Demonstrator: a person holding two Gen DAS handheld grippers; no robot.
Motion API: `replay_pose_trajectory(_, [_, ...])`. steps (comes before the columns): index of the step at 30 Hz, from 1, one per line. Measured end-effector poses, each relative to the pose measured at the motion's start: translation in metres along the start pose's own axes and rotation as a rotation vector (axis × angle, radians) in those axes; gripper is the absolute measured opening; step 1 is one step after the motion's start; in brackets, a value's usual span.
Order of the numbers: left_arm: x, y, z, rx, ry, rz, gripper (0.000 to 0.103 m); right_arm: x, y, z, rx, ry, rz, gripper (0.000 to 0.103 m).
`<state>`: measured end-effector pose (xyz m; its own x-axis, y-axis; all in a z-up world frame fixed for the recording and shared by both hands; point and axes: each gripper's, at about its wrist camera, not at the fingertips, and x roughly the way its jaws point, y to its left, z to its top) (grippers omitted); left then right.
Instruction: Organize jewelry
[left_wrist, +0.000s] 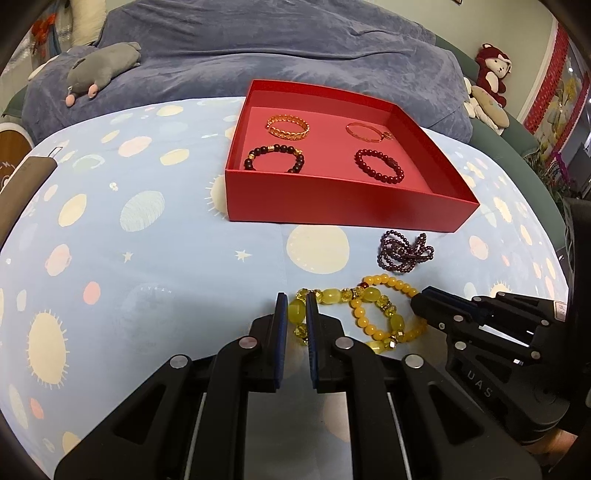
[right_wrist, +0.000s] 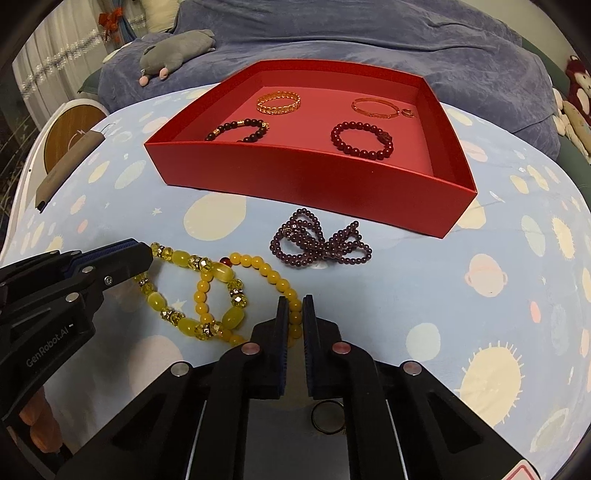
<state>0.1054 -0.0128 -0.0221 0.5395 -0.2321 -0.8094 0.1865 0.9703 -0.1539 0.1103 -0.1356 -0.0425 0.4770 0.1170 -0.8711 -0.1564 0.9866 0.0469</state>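
Two yellow bracelets lie overlapped on the spotted blue sheet. My left gripper (left_wrist: 296, 306) (right_wrist: 147, 254) is shut on a big bead of the chunky yellow crystal bracelet (left_wrist: 334, 295) (right_wrist: 181, 256). My right gripper (right_wrist: 294, 308) (left_wrist: 419, 297) is shut on the round amber-bead bracelet (right_wrist: 266, 271) (left_wrist: 391, 282). A purple bead string (left_wrist: 404, 251) (right_wrist: 321, 240) lies bunched just before the red box (left_wrist: 332, 206) (right_wrist: 295, 177). In the box rest a wide gold bangle (left_wrist: 288, 126), a thin gold bangle (left_wrist: 365, 132), a dark bead bracelet (left_wrist: 274, 158) and a red bead bracelet (left_wrist: 378, 165).
A grey plush toy (left_wrist: 99, 68) lies on the blue blanket (left_wrist: 295, 44) behind the box. A red plush monkey (left_wrist: 493, 70) sits far right. A brown flat object (left_wrist: 22, 184) lies at the sheet's left edge. A small ring (right_wrist: 327, 417) shows under the right gripper's body.
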Motion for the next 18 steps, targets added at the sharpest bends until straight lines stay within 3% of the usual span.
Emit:
replay_pose_trajectory(9, [-0.011,0.009,0.009,-0.026,-0.028,-0.009,0.010,-0.033,-0.017,0.009,0.061,-0.055,0.019,0.007])
replay_pose_trajectory(18, [-0.040,0.001,0.031,-0.019,-0.072,-0.073,0.010,-0.075,-0.038,0.034,0.096,-0.146,0.001,0.007])
